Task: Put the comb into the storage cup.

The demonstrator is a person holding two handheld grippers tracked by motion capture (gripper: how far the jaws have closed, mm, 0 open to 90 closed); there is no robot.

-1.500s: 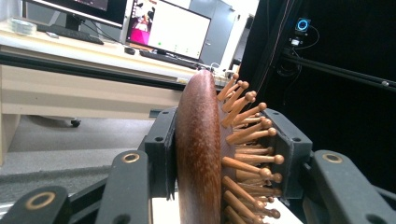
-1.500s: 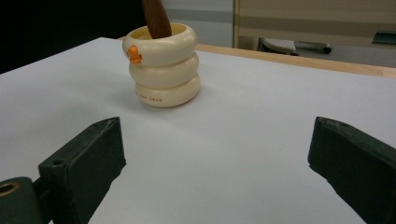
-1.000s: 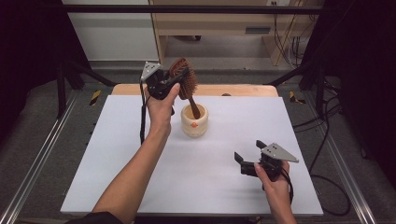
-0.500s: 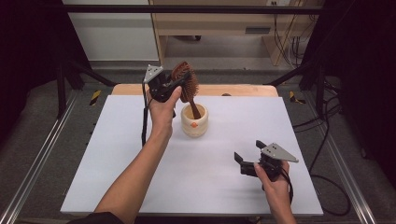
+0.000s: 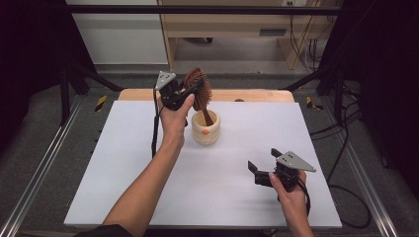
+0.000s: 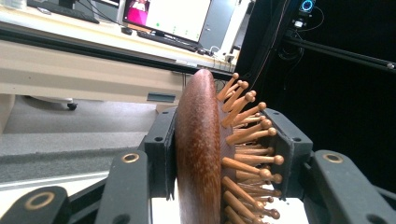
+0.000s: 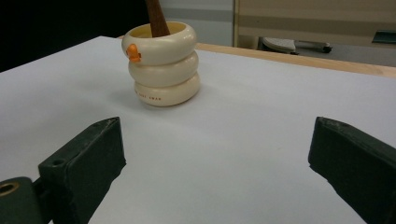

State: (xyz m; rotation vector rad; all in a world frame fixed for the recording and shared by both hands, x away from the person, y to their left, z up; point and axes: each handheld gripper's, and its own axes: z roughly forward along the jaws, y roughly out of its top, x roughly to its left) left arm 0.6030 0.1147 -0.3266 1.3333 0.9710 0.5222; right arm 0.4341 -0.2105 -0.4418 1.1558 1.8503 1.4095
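We note a dark brown oval wooden hairbrush [image 5: 198, 89] with round-tipped wooden pegs, its smooth glossy back in the left gripper view. The left claw [image 5: 190, 94] is clamped on the brush head. Its long axis stands near upright, leaning slightly, handle down inside the cream, three-ringed ceramic cup [image 5: 205, 129] on the white matte surface [image 5: 123, 173]. The right claw [image 5: 262, 165] rests with jaws spread, holding nothing.

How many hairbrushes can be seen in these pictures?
1: the wooden hairbrush, head clamped in the left gripper, handle down inside the cream cup.
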